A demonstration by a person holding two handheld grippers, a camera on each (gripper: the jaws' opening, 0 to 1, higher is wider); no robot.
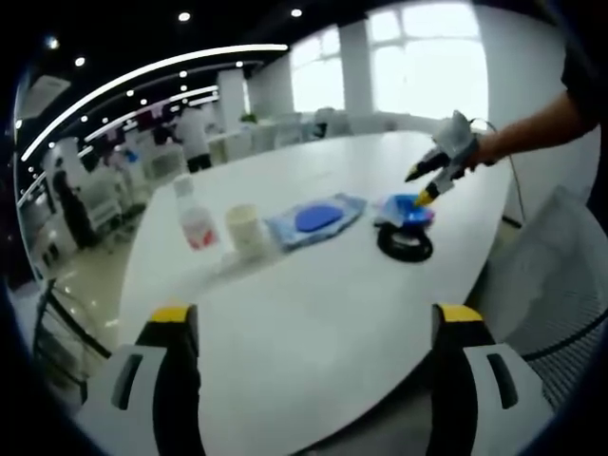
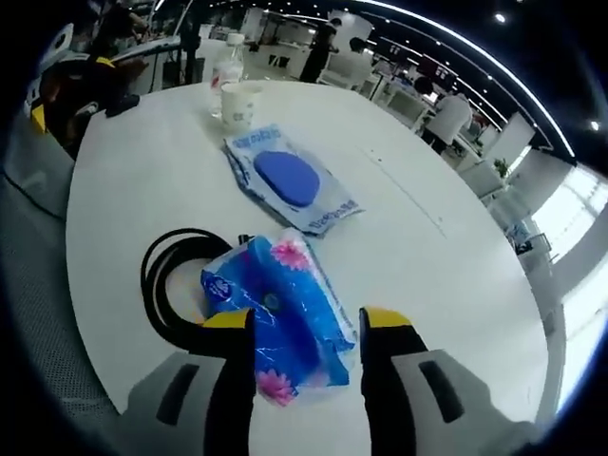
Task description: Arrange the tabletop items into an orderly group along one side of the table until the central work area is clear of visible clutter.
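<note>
The white table bears a bottle, cup, wipes pack, black cable coil and tissue pack.

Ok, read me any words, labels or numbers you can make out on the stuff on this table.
None can be read.
Wet wipes pack: pale print along its edges, too blurred.
Blue tissue pack between the right tongs: a small white logo patch, too small.
Bottle: pinkish label, illegible.
Paper cup: no print visible.
</note>
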